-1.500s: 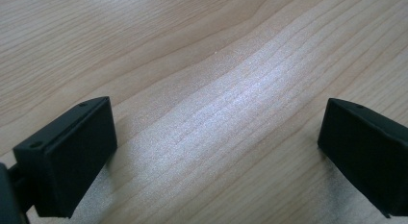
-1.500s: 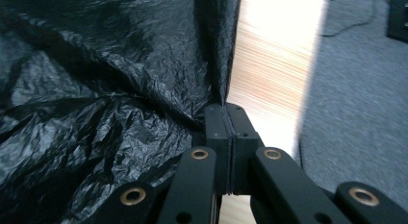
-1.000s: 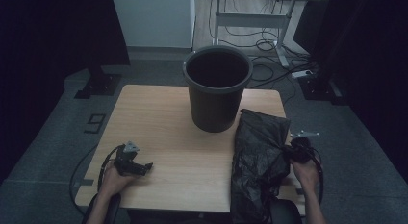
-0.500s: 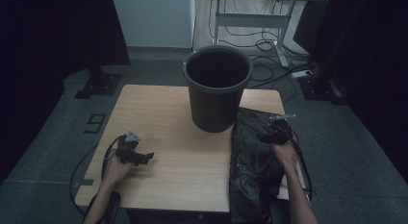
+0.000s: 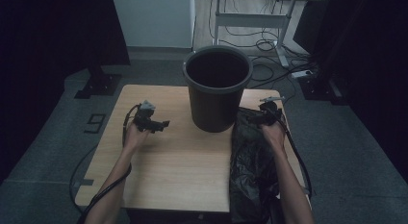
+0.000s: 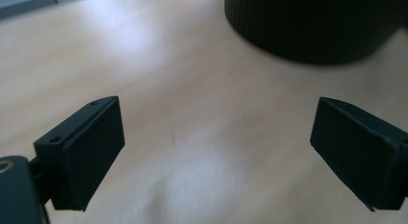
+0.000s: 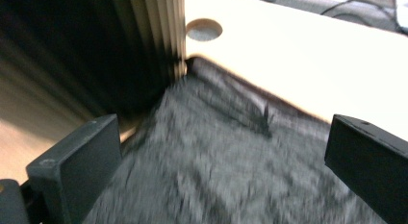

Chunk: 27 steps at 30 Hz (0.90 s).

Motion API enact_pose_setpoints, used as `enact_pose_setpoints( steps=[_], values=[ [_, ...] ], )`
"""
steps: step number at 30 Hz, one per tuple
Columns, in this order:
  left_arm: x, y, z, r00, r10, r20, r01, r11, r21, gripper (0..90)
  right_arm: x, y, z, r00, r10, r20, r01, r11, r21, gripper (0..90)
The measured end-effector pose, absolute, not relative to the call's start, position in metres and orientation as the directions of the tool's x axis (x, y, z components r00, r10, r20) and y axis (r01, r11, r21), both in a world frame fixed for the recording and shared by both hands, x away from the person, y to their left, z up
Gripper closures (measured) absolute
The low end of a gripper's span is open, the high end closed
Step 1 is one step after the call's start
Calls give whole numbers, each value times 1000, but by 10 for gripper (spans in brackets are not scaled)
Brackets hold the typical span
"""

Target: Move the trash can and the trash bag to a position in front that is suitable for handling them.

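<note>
A black ribbed bin stands upright at the back middle of the wooden table. A crumpled black bin bag lies along the table's right side, its top edge against the bin's base. My right gripper hovers over the bag's top end, jaws wide apart; the bag spreads below them beside the bin wall. My left gripper is held left of the bin, pointing toward it, open with nothing between its jaws. The bin's base sits ahead of it.
A round cable hole pierces the table behind the bin. A white desk with cables stands beyond the table. Dark curtains flank both sides. Bare wood lies between my two hands.
My right gripper has moved forward along the bag to its top end by the bin. My left gripper has advanced toward the bin from the front left.
</note>
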State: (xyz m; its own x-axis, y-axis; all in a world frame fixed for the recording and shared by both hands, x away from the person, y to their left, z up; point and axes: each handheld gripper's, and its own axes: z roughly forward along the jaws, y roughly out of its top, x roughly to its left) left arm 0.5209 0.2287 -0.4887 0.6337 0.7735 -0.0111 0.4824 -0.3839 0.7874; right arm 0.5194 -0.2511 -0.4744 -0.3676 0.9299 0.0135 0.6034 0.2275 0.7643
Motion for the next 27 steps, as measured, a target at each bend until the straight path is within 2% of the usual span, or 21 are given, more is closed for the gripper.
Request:
enact_pose_setpoints(
  steps=[7, 15, 18, 20, 27],
  values=[
    [558, 197, -457, 655, 755, 10, 434, -387, 813, 37, 539, -241, -464, -337, 941, -20, 574, 222, 788, 0],
    [592, 171, -441, 638, 768, 52, 416, -401, 816, 17, 557, -235, -450, -315, 949, 6, 544, 176, 821, 0],
    [599, 164, -440, 636, 769, 59, 414, -405, 815, 0, 562, -232, -446, -308, 951, -19, 541, 191, 819, 0],
    [610, 157, -438, 610, 786, 106, 412, -428, 804, 0, 567, -231, -443, -295, 954, -58, 536, 216, 816, 1],
    [625, 159, -434, 576, 817, 40, 424, -340, 839, 0, 584, -234, -442, -293, 954, -57, 530, 212, 821, 9]
  ],
)
